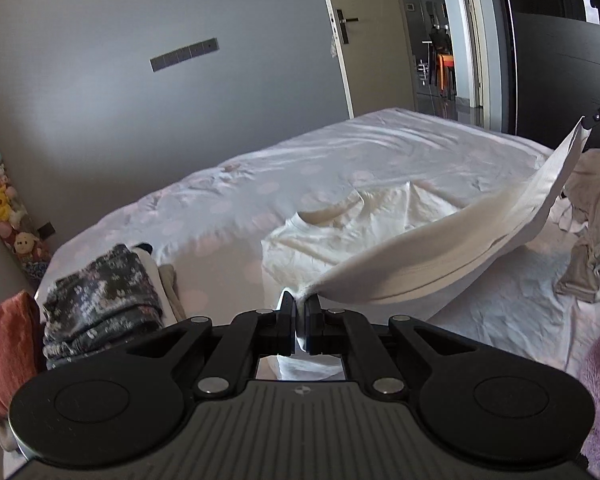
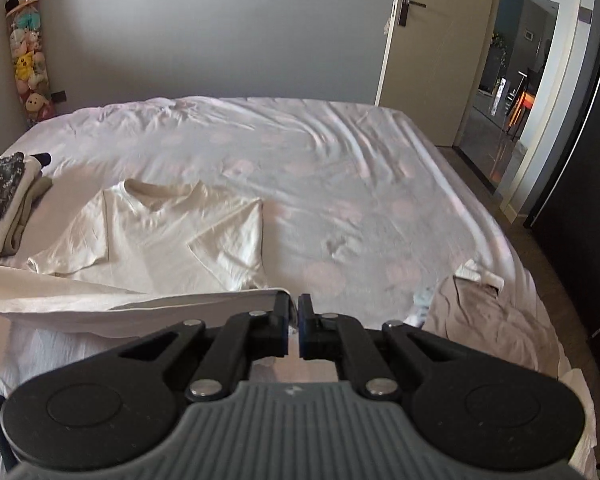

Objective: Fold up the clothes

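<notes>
1. Fabric is in both grips at once: the cream short-sleeved cotton T-shirt (image 2: 160, 232) lies face-down or face-up, I cannot tell which, on the wide bed with its pale dotted sheet (image 2: 340, 168), collar toward the far wall, while its bottom hem is lifted off the mattress.
2. The left gripper (image 1: 299, 305) is pinched tight on one corner of that hem; white cloth shows squeezed between its black pads.
3. The right gripper (image 2: 294, 305) is likewise pressed together, and the other hem corner sits at its left pad. From the left wrist view its tip can be seen at the far right edge with the hem (image 1: 420, 256) stretched between the two like a slack band.
4. I read the step in hand as the bottom-to-top fold: both corners are caught and raised, and the shoulders rest on the sheet.
5. The next move calls for carrying both corners together toward the collar, keeping the hem taut and level so the edge lands square, then letting go.
6. A stack of folded clothes with a dark floral piece on top (image 1: 100, 292) waits at the left; a crumpled beige garment (image 2: 488, 312) lies at the right, not yet folded.
</notes>
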